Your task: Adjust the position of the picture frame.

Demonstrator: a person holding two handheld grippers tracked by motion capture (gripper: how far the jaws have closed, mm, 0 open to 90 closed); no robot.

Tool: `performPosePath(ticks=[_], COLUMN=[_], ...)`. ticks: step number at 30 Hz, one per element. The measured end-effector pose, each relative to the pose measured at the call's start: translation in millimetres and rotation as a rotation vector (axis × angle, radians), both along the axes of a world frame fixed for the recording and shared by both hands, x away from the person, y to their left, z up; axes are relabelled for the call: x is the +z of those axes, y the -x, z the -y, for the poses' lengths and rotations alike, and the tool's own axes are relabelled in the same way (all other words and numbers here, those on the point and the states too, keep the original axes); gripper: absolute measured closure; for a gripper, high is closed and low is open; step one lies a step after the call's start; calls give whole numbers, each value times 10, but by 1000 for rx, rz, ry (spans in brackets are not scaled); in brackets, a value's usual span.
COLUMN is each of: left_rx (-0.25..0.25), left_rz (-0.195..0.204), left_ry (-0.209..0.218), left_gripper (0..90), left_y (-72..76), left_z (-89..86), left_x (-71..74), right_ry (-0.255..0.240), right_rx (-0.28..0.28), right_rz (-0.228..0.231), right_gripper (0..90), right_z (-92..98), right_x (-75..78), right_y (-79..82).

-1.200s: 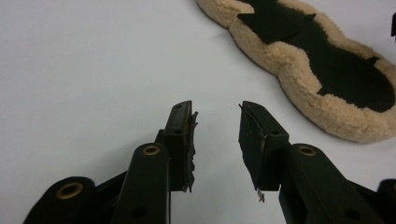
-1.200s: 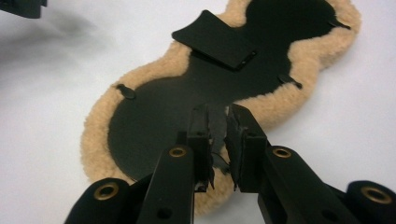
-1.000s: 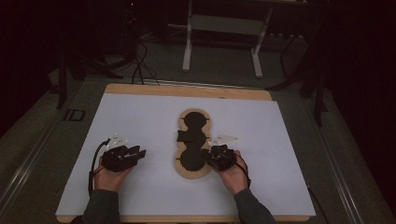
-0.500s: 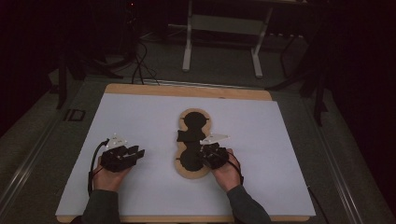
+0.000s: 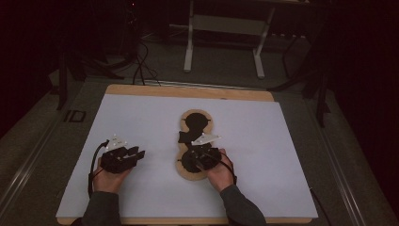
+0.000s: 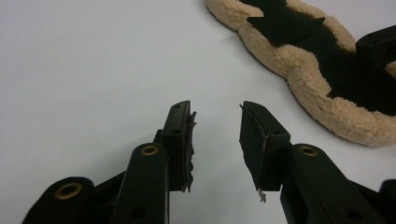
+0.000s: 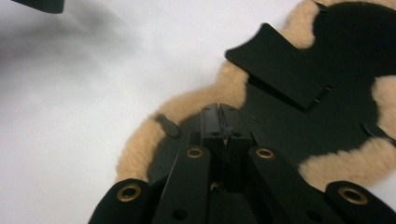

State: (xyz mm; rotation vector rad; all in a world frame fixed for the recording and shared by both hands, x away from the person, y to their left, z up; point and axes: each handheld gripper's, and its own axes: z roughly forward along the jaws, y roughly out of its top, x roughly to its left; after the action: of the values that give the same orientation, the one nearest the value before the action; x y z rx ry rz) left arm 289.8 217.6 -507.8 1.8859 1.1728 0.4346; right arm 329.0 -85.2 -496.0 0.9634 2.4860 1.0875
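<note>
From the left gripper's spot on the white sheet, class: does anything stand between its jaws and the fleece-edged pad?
Nothing visible does. The left gripper stands open over bare white sheet, and the fleece-edged pad lies apart from it with only sheet between. The right gripper, jaws shut, rests on the pad's black face at its near end.

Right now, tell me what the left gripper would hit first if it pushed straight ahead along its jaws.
Probably nothing: the left gripper points over bare white table cover; the tan fleece pad with black centre lies off to its right.
</note>
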Motion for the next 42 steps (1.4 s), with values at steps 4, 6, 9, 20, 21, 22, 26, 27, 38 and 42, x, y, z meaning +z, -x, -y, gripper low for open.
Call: performPosePath(ticks=[4,6,9,20,21,22,26,27,38,42], left_rx=[0,0,0,-1,-1,-1,-2,-3,-4,-4], left_rz=[-3,-3,-4,-7,-7,-7,-7,-8,-12,-12], left_ry=[-1,-1,-5,-13,-14,-14,-15,-14,-17,-16], left_gripper=[644,644,644,644,644,644,645,645,643,642], left_y=[3,3,2,-2,-2,-2,-2,-2,-6,-7], left_z=[-10,-8,-6,2,2,2,0,-1,-2,-4], left_x=[3,2,0,-5,-5,-5,-5,-5,-8,-8], right_ry=[-9,-1,10,24,30,30,31,33,68,96], right_rx=[6,16,22,17,19,19,21,22,26,16], right_rz=[-6,-4,-3,-27,-27,-29,-28,-29,-35,-34], right_gripper=[899,899,899,899,899,899,898,897,897,898], right_z=[-95,-145,-207,-316,-336,-350,-408,-421,-570,-618], right_x=[-11,-21,-33,-80,-86,-89,-87,-85,-135,-150], right_y=[-8,-7,-11,-75,-78,-79,-92,-94,-121,-145])
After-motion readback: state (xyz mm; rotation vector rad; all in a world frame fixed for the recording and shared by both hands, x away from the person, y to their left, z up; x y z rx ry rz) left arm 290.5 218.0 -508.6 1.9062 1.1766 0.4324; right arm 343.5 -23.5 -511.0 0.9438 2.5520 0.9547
